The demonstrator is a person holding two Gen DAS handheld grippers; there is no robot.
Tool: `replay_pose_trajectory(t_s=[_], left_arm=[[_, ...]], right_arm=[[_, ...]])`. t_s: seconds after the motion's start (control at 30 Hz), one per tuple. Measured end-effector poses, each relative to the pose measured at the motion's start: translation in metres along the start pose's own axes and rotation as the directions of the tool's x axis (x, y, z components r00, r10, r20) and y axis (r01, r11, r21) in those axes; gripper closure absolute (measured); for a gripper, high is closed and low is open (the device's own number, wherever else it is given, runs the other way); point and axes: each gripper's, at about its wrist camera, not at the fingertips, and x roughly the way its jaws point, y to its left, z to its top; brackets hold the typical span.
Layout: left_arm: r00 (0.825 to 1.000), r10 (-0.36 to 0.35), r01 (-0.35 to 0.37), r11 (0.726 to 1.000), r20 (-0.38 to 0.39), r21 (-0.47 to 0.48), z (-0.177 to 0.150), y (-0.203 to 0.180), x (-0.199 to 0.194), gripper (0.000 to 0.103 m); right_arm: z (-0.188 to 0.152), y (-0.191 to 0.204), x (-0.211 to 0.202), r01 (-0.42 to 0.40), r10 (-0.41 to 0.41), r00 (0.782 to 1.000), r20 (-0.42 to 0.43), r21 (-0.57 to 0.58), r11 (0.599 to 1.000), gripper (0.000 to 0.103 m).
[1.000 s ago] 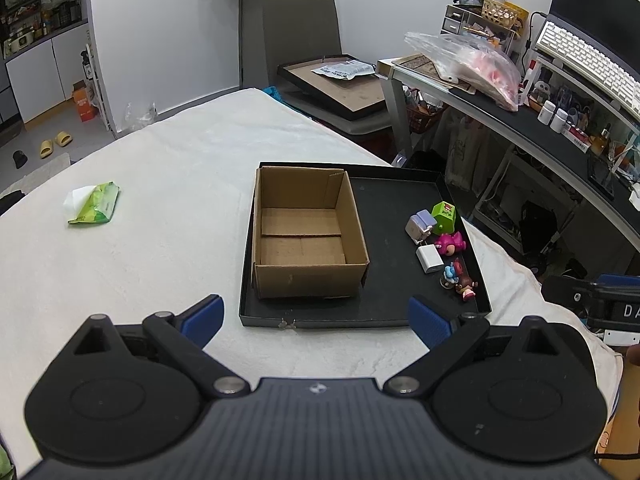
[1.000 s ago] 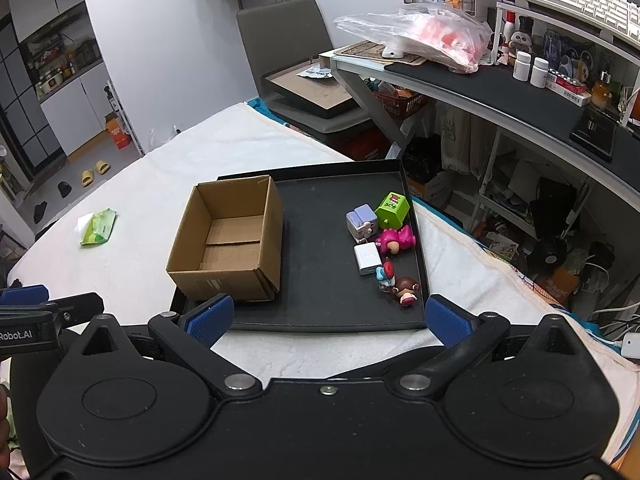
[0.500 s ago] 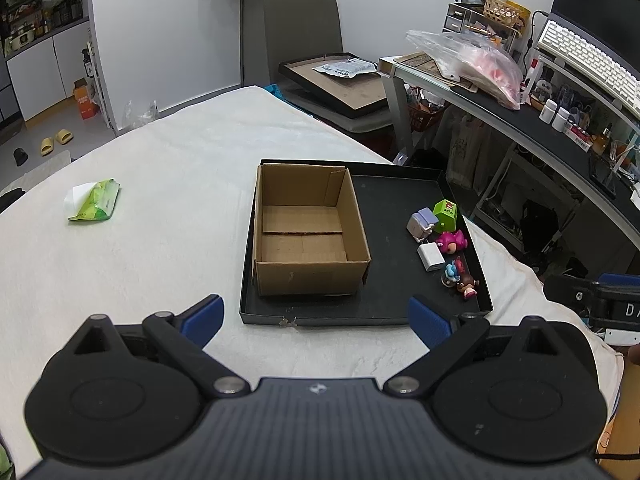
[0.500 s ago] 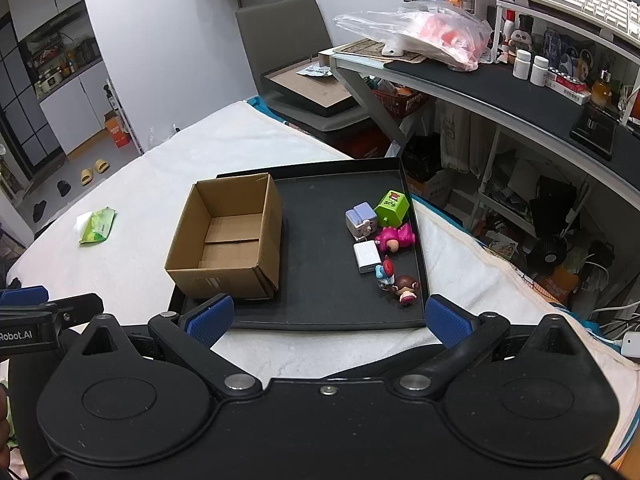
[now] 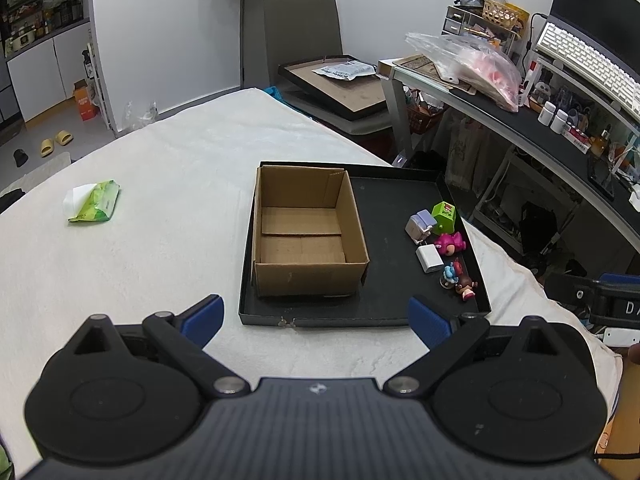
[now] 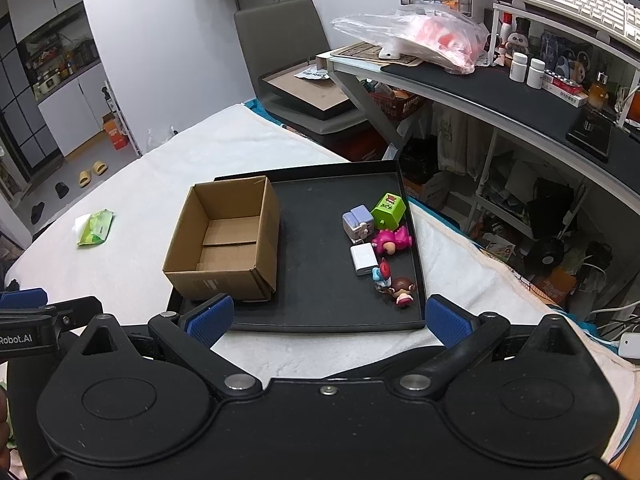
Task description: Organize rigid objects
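Note:
An open, empty cardboard box (image 5: 308, 236) (image 6: 226, 240) sits in the left half of a black tray (image 5: 384, 208) (image 6: 320, 200) on the white cloth. Along the tray's right side lie several small toys: a green cube (image 5: 443, 216) (image 6: 388, 210), a lilac block (image 5: 418, 226) (image 6: 358, 220), a pink figure (image 5: 450, 242) (image 6: 392, 240), a white charger (image 5: 429, 258) (image 6: 364, 259) and two small dolls (image 5: 460, 278) (image 6: 396, 286). My left gripper (image 5: 316, 320) is open and empty, in front of the tray. My right gripper (image 6: 328, 318) is open and empty at the tray's near edge.
A green wipes pack (image 5: 94, 202) (image 6: 94, 227) lies on the cloth to the left. A desk (image 6: 500, 84) with bottles, a plastic bag and a keyboard stands to the right. A grey chair (image 5: 304, 36) holding a framed board is beyond the table.
Both grippers have drifted slightly, so the tray sits a little differently in each view. Nothing on the tray has moved, and both grippers stay open.

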Motion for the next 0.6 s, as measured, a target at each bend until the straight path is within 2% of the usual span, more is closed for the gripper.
replay_pose_trajectory(t_s=[0.3, 0.6], left_arm=[[1.000, -0.001, 0.001, 1.000, 0.000, 0.002, 0.000, -0.002, 0.008, 0.005], [1.000, 0.015, -0.015, 1.000, -0.027, -0.020, 0.002, 0.002, 0.032, 0.005]], right_arm=[[-0.001, 0.000, 0.002, -0.004, 0.004, 1.000, 0.012, 0.001, 1.000, 0.000], [-0.003, -0.007, 0.025, 0.003, -0.003, 1.000, -0.017, 0.022, 1.000, 0.000]])
